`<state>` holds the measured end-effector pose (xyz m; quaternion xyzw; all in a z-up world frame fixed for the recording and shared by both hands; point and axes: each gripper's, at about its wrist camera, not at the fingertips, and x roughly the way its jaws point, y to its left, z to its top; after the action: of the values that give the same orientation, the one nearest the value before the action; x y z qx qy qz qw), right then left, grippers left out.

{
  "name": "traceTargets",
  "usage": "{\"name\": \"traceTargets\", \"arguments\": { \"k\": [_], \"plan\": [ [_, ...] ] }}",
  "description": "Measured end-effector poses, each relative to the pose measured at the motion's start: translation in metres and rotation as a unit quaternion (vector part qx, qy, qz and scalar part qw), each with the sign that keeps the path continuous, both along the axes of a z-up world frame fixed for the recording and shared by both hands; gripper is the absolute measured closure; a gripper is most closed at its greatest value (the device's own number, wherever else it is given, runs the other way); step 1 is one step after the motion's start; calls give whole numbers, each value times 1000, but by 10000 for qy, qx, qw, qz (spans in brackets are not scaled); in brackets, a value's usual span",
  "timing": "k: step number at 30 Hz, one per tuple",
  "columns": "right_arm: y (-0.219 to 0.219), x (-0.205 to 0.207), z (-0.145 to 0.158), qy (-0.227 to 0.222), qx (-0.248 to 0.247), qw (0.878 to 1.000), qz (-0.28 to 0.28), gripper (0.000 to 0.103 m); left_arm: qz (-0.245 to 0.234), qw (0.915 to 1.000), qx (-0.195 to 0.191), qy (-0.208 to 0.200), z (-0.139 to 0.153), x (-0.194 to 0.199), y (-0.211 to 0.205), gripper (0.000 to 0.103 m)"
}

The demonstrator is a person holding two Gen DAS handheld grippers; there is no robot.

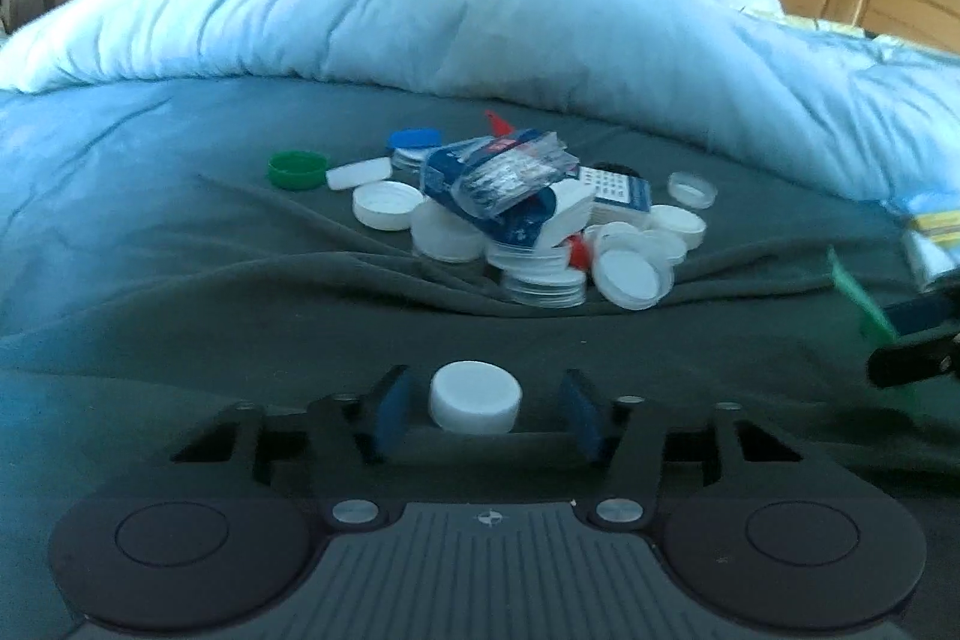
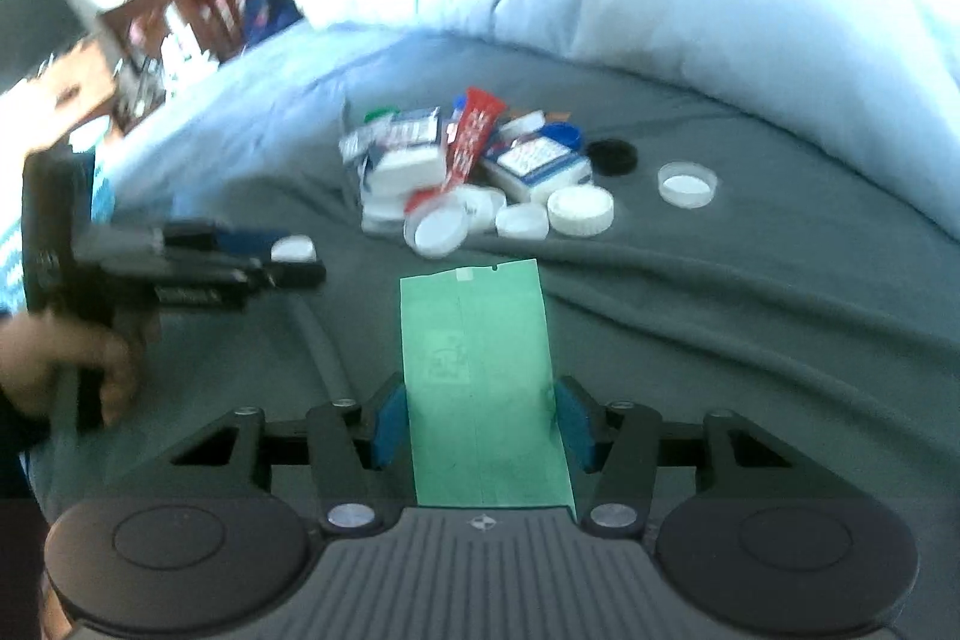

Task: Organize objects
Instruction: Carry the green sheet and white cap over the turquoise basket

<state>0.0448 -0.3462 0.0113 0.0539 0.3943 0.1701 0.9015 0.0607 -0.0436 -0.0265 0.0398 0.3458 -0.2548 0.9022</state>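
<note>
Both fingers [image 1: 477, 415] stand clear of white cap [image 1: 475, 396].

black grippers [image 1: 483, 418], blue pads [image 1: 393, 409], silver screws [image 1: 355, 511].

White cap [image 1: 475, 396], green packet [image 2: 485, 388], heaped lids [image 1: 510, 214].

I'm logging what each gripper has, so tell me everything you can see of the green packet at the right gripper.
The green packet is a flat, rectangular sachet, seemingly paper or thin film, with a faint pale print mid-face and a small light tab at its far edge. It lies lengthwise between the right gripper's blue pads, pointing toward the pile; both pads meet its long edges. It sits above the grey blanket; contact beneath is unclear.
</note>
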Motion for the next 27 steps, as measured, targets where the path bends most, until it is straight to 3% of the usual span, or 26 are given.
{"name": "traceTargets", "arguments": {
  "k": [4, 7, 11, 14, 18, 23, 27],
  "plan": [
    [5, 2, 8, -331, 143, 9987, -369, 48, 274, 9995, -166, -74, 15, -6, 9, 71],
    [14, 3, 29, -661, 136, 9965, -495, 48, 628, 9968, -294, -397, 52, -18, 22, 71],
    [49, 6, 73, -1190, 186, 9922, -332, 48, 1263, 9869, -314, -955, 118, -39, 57, 71],
    [92, 11, 112, -1645, 298, 9859, -38, 48, 1877, 9737, -306, -1255, 163, -57, 96, 71],
    [160, 14, 164, -2102, 520, 9752, 464, 48, 2753, 9468, -165, -1661, 207, -80, 157, 71],
    [260, 15, 213, -2308, 751, 9616, 1281, 47, 3689, 9142, -79, -1677, 233, -105, 233, 71],
    [333, 17, 233, -2172, 864, 9551, 1822, 47, 4247, 8938, -31, -1439, 233, -119, 288, 71]
  ]
}}
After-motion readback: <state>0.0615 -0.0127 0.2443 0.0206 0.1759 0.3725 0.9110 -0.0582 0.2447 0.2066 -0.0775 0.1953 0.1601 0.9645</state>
